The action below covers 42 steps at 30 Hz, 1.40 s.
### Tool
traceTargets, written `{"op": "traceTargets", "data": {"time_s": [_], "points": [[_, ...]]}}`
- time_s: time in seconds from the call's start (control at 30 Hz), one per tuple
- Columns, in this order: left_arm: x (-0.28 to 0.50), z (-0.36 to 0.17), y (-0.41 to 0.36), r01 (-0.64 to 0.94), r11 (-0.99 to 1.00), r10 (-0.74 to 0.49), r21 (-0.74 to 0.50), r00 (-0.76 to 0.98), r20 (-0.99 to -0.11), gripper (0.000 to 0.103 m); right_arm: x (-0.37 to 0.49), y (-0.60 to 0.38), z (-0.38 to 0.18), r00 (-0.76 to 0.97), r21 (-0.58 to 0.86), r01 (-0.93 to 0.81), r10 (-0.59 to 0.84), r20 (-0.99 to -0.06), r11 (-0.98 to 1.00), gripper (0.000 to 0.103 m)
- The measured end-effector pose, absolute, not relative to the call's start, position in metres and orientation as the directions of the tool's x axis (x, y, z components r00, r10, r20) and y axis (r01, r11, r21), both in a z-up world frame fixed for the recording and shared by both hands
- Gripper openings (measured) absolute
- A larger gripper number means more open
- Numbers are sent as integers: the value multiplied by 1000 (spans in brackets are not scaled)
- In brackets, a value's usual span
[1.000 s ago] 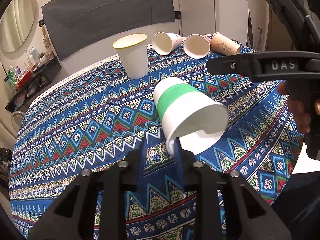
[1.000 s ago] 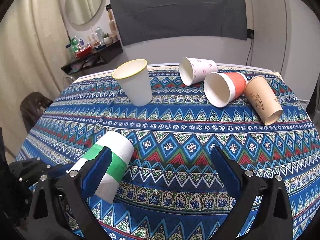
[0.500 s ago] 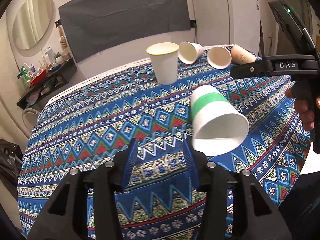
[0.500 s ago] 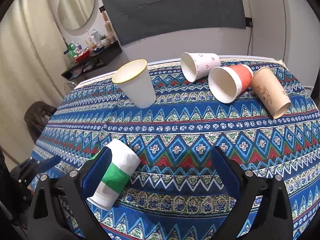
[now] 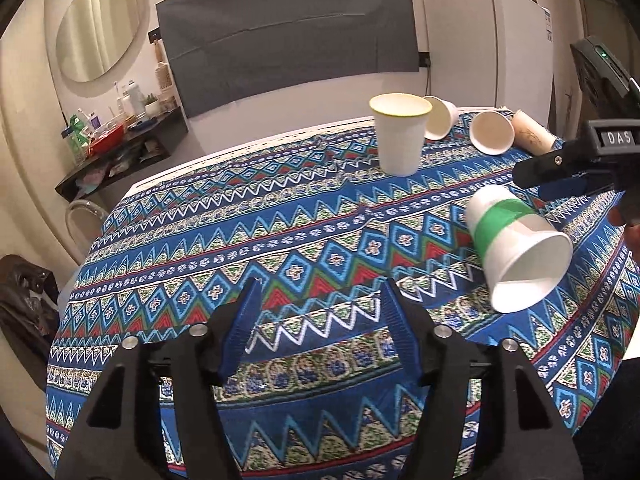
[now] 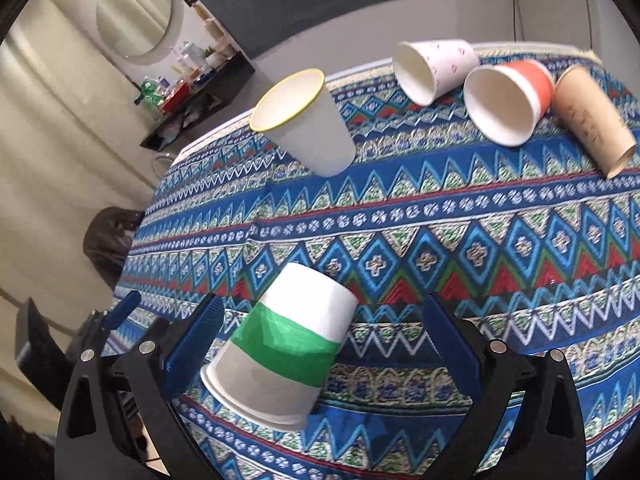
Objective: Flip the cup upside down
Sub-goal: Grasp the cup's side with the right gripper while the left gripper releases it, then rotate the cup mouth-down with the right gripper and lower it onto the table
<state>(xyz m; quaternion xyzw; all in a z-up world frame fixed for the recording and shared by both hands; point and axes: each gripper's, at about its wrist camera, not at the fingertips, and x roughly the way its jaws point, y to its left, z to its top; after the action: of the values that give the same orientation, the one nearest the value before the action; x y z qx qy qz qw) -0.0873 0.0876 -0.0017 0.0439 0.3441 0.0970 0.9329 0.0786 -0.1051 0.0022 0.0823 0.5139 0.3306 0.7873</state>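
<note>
The tabletop (image 5: 248,240) is covered by a blue cloth with zigzag and diamond bands. On it, toward 12 o'clock in the left wrist view, a white cup with a yellow rim (image 5: 400,136) stands upright. Behind it at about 1 o'clock three cups lie on their sides: a white cup with pink marks (image 6: 434,68), an orange cup (image 6: 508,98) and a tan cup (image 6: 592,120). At 3 o'clock the green-banded cup (image 5: 516,246) is tilted, mouth toward the camera; it seems to rest on the cloth.
</note>
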Motion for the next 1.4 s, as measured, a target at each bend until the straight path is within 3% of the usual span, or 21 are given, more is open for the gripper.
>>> {"op": "traceTargets", "data": {"time_s": [0.23, 0.47, 0.5, 0.57, 0.6, 0.8, 1.13, 1.4], "points": [[-85, -6, 84, -130, 979, 199, 155, 751, -629, 71, 95, -99, -16, 115, 569, -334, 632, -767, 752, 95], [-82, -10, 80, -97, 985, 167, 143, 747, -644, 71, 105, -93, -37, 1, 647, -271, 672, -741, 713, 94], [-81, -11, 80, -96, 986, 164, 139, 746, -646, 71, 106, -93, -36, -1, 651, -269, 676, -737, 710, 92], [-81, -11, 79, -91, 986, 160, 139, 745, -648, 71, 105, -90, -36, -16, 663, -275, 686, -727, 696, 70], [-81, -12, 79, -89, 986, 160, 141, 745, -648, 71, 105, -89, -38, -39, 674, -274, 692, -720, 686, 66], [-79, -13, 76, -79, 987, 153, 141, 744, -650, 71, 100, -85, -41, -64, 689, -288, 705, -706, 665, 61], [-74, -17, 68, -52, 988, 136, 147, 740, -658, 71, 92, -94, -10, 84, 618, -395, 697, -713, 680, 61], [-69, -18, 55, -22, 988, 120, 154, 739, -664, 72, 89, -94, 16, 388, 369, -527, 603, -697, 766, 61]]}}
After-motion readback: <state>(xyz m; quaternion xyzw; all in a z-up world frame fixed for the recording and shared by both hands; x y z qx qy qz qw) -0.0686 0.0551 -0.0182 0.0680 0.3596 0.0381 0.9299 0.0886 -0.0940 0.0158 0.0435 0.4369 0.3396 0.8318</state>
